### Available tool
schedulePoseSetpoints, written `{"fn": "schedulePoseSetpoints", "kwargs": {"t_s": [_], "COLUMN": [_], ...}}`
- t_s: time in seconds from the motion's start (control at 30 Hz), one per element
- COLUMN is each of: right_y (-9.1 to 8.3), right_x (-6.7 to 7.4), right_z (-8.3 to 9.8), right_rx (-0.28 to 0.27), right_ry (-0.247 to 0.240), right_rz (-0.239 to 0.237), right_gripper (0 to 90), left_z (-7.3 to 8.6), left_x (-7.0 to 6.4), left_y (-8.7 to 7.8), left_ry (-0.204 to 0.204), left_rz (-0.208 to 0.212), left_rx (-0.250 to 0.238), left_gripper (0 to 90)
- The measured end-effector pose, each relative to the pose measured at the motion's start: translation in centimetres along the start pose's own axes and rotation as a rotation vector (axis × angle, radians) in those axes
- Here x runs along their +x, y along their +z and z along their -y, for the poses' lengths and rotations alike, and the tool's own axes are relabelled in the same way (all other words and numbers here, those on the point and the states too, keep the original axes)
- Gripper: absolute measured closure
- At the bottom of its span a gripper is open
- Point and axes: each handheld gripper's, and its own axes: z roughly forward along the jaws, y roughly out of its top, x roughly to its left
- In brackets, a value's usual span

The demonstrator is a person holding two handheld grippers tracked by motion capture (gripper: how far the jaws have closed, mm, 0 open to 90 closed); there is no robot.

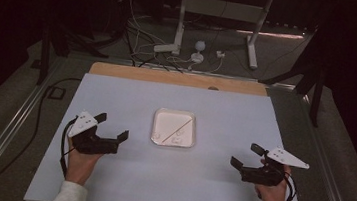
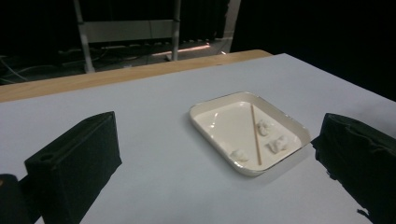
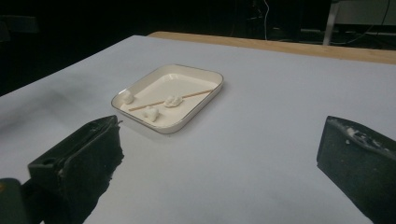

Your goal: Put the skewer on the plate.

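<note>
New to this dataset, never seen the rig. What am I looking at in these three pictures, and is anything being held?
No robot here: a person holds a black two-jaw hand gripper in each hand. The high view looks down on the table from above, with the left gripper at left and the right gripper at right. The other two pictures come from cameras riding on each gripper, looking out between its own black jaws.

On the pale blue-grey table cover sits a shallow white rectangular tray. In it lie a thin wooden skewer and three small white lumps, possibly dough or marshmallow.

Both grippers stand open and empty, apart from the tray.
</note>
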Motion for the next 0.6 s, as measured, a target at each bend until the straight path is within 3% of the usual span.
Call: {"fn": "schedulePoseSetpoints", "kwargs": {"t_s": [0.3, 0.6], "right_y": [0.0, 0.2], "right_x": [0.3, 0.8], "right_z": [0.1, 0.3], "right_rx": [-0.012, -0.009], "right_ry": [-0.024, -0.058], "right_rz": [0.017, 0.031], "right_gripper": [0.0, 0.0], "left_z": [1.2, 1.7], "left_x": [1.3, 1.7], "left_y": [-1.8, -2.9], "left_ry": [-0.026, -0.025], "left_rz": [-0.038, -0.033], "left_rx": [-0.031, -0.054], "left_gripper": [0.6, 0.7]}}
